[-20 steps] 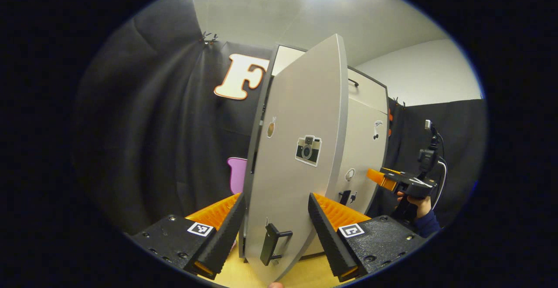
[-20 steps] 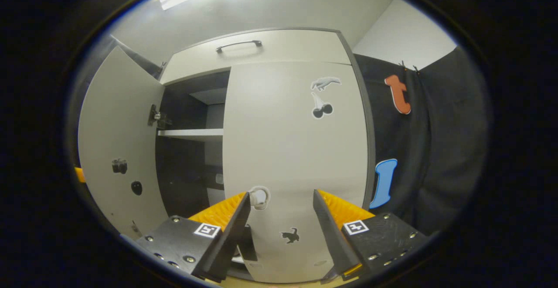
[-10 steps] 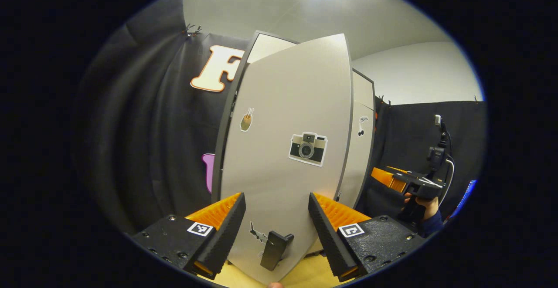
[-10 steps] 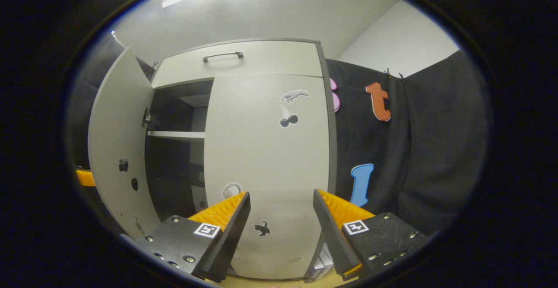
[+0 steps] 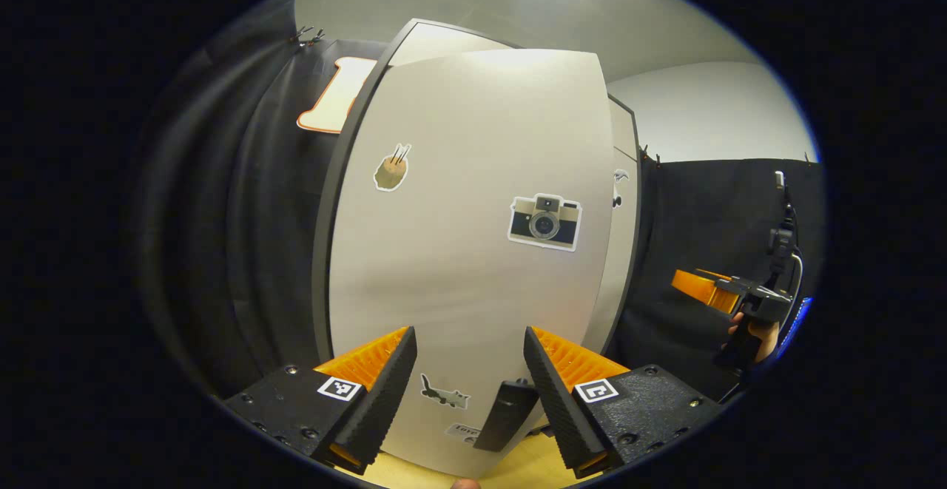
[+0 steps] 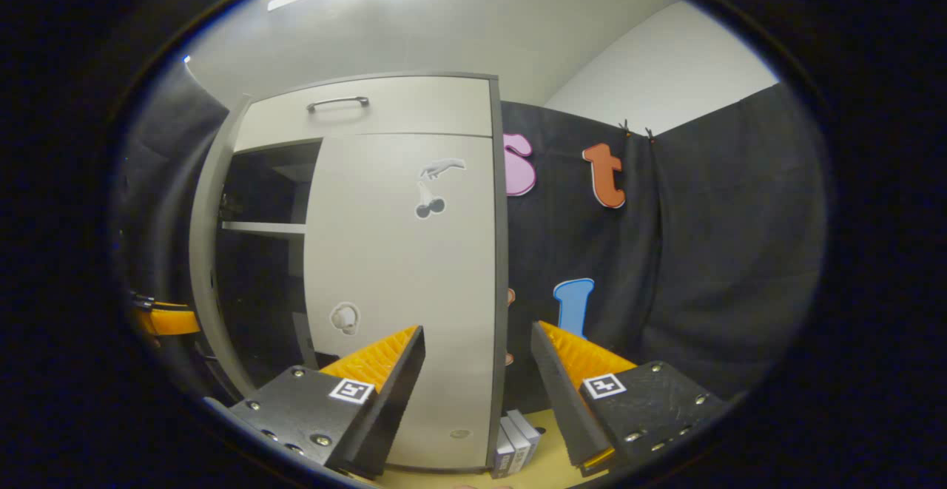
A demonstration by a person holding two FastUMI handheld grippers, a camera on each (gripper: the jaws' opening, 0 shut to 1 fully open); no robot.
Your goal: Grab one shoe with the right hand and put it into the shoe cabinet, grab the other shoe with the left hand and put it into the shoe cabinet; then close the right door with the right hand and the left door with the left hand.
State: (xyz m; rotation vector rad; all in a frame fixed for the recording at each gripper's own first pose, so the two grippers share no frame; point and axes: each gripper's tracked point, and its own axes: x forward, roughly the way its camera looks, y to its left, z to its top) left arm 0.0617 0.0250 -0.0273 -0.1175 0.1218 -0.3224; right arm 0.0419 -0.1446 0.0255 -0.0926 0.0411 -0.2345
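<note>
In the left gripper view the cabinet's grey left door (image 5: 459, 252), stickers on its face, stands close in front of my open left gripper (image 5: 467, 341). Its black handle (image 5: 507, 415) sits low beside the gripper's right finger (image 5: 551, 378). In the right gripper view that left door (image 6: 211, 252) shows almost edge-on and still ajar, with the dark inside and a shelf (image 6: 263, 228) behind it. The right door (image 6: 403, 289) lies flat against the cabinet. My right gripper (image 6: 477, 334) is open and holds nothing, a little back from that door.
A drawer with a metal handle (image 6: 336, 102) tops the cabinet. Small boxes (image 6: 514, 441) stand on the wooden floor by its right corner. A hand (image 5: 751, 330) holds the right gripper (image 5: 710, 293) off to the right. The left gripper's orange finger (image 6: 166, 320) peeks past the left door.
The left door has swung much further toward shut, my left gripper following it. My right gripper has drawn back from the right door and turned to the right.
</note>
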